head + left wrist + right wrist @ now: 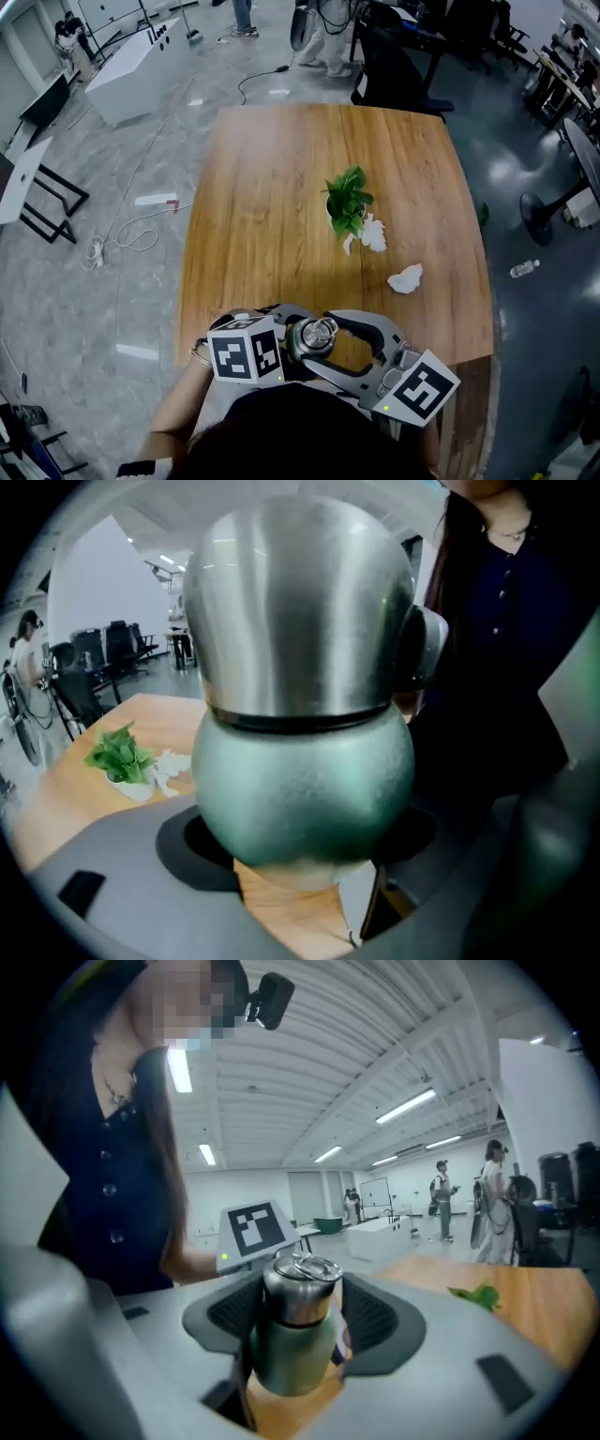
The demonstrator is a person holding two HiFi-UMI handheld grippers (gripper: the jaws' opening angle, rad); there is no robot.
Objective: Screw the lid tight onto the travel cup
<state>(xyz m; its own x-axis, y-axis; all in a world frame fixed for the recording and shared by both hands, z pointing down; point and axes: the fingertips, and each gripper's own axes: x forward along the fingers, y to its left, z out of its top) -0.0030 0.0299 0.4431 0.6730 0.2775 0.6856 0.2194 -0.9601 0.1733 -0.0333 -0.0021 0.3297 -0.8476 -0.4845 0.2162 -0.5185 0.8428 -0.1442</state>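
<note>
The travel cup (pixel 314 336) has a green body (pixel 300 780) and a steel lid (pixel 300 611) with a ring handle on top. It is held upright just above the near edge of the wooden table (pixel 262 187). My left gripper (pixel 305 850) is shut on the green body, which fills the left gripper view. My right gripper (pixel 298 1321) comes from the other side, its black pads (pixel 375 1316) pressed around the lid (pixel 300 1288) and the top of the body (pixel 291 1358). In the head view both marker cubes flank the cup.
A small potted green plant (pixel 347 202) stands mid-table with crumpled white tissue (pixel 373 234) beside it and another piece (pixel 405 278) nearer the right edge. A dark chair (pixel 394 66) stands beyond the far edge. The person's torso is close behind both grippers.
</note>
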